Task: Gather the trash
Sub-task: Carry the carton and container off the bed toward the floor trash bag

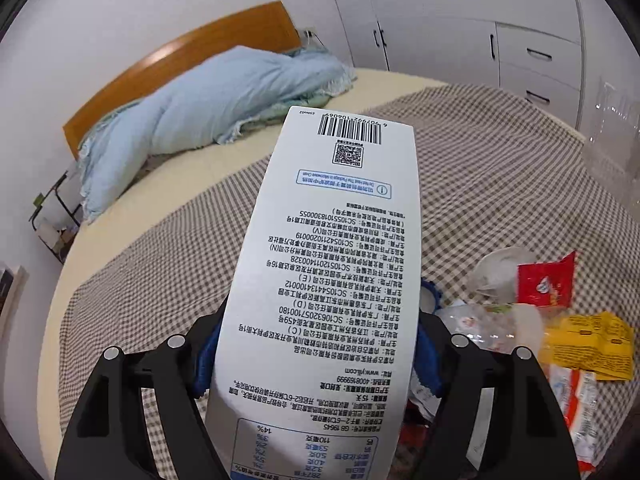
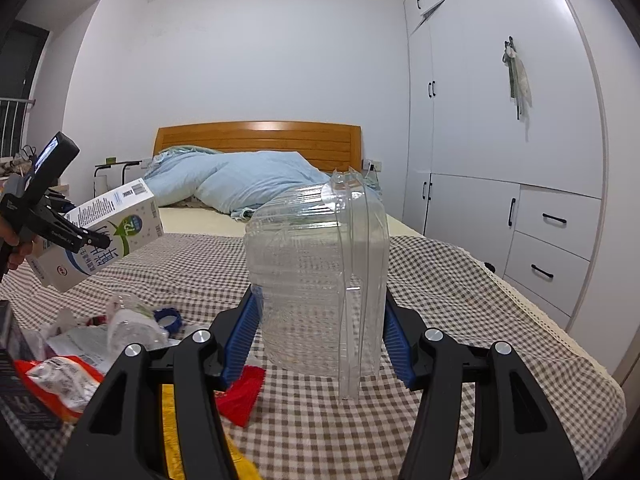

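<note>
Item: trash collection on a bed covered by a brown-and-white checked cloth [image 2: 460, 280]. Status, judged from the present lay of things: under way, well short of finished. Two pieces are lifted clear of the cloth; a loose heap stays on it. No bin or bag shows in either view, so where the held pieces are bound cannot be told.

Held, left: a tall white milk carton printed with black text and a barcode [image 1: 320, 280]. The left gripper [image 1: 316, 352] stands fairly wide, its blue pads pressed against the carton's two sides. In the right wrist view the same carton hangs tilted in the air above the near-left part of the cloth, touching nothing below it.

Held, right: a clear ribbed plastic clamshell container [image 2: 320, 280], upright, its hinged lid hanging slightly ajar. The right gripper [image 2: 320, 344] is about half spread, blue pads clamped on the container's flanks.

Remaining on the cloth, clustered together:
- a crushed clear plastic bottle [image 2: 134, 326]
- a blue ring-shaped cap band [image 2: 168, 318]
- a red snack wrapper [image 1: 546, 282]
- a crumpled yellow wrapper [image 1: 592, 344]
- a white-and-orange printed packet [image 1: 576, 404]
- a crumpled white cup [image 1: 502, 270]

Not part of the task: a light blue quilt [image 2: 248, 188], bunched against the wooden headboard [image 2: 260, 136].
</note>
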A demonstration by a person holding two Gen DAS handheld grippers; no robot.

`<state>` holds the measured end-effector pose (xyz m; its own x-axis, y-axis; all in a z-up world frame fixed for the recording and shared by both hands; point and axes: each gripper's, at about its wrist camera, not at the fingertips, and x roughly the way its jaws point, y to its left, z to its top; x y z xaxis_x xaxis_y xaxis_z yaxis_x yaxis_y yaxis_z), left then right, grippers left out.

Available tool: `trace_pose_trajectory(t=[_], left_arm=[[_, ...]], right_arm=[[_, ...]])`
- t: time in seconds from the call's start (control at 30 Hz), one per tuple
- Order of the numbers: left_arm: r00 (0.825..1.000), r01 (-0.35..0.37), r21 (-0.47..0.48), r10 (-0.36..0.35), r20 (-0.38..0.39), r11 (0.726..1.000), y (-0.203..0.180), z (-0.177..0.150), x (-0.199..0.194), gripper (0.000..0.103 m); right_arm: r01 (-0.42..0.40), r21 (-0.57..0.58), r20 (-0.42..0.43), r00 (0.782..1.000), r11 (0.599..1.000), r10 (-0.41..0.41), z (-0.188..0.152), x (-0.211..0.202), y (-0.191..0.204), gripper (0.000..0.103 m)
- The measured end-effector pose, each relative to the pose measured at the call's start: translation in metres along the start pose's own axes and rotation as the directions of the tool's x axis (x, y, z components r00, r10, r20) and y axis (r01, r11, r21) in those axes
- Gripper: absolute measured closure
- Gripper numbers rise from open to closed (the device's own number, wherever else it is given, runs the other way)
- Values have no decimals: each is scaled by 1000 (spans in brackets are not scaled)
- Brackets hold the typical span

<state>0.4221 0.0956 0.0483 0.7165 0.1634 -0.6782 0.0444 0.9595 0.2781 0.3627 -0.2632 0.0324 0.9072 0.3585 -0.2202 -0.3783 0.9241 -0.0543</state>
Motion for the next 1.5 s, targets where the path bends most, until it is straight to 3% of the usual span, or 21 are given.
trace_pose_trajectory(t=[0.77,1.5], left_arm=[[993,22,-73,-13,115,997,-18,-57,-164,30],[986,69,-68,-58,158,995,-56,-116,-255,30]], right_arm=[[-85,91,17,996,992,83,9,-101,27,47],[-105,72,-6,994,992,106,6,-176,53,47]])
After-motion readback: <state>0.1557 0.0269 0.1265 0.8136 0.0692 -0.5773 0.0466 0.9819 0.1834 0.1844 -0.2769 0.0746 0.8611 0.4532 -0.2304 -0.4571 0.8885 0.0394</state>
